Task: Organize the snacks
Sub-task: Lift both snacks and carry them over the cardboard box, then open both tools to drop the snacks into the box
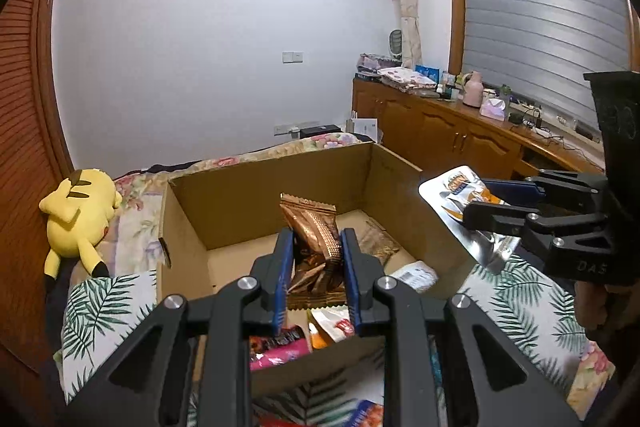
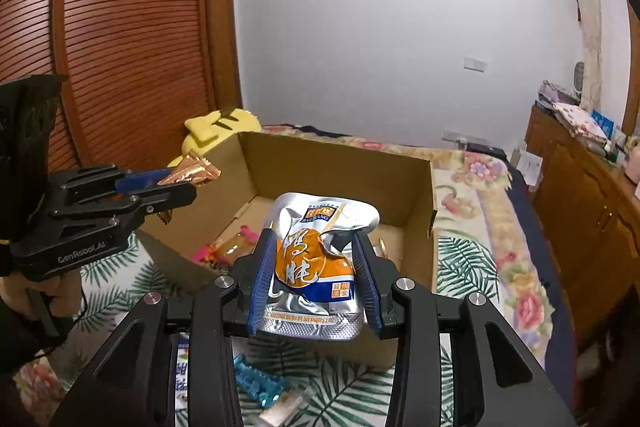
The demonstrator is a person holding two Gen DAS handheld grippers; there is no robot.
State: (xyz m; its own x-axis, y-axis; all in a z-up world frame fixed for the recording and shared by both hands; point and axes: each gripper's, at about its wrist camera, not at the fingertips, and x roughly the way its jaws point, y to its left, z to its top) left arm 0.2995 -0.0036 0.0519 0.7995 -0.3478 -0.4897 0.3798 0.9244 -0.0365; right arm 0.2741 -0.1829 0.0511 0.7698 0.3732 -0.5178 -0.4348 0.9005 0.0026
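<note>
Left gripper [image 1: 316, 263] clenched on copper wrapper packet [image 1: 314, 231], held above open cardboard box [image 1: 224, 195]; right gripper [image 2: 316, 267] grasping silver-and-orange pouch [image 2: 316, 259] (pouch crumpled between blue pads [image 2: 262, 279]), over near edge of box [image 2: 416, 195]; pink packet [image 2: 224, 247] and other snacks lying on box floor; box sits on leaf-print cloth [image 1: 520, 307] on bed; yellow plush toy [image 1: 80, 211] lying left of box, apart from it.

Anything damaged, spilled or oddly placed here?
Nothing spilled. The silver-orange pouch is crumpled in the right tongs, the copper packet in the left tongs; both hang over the cardboard box.
</note>
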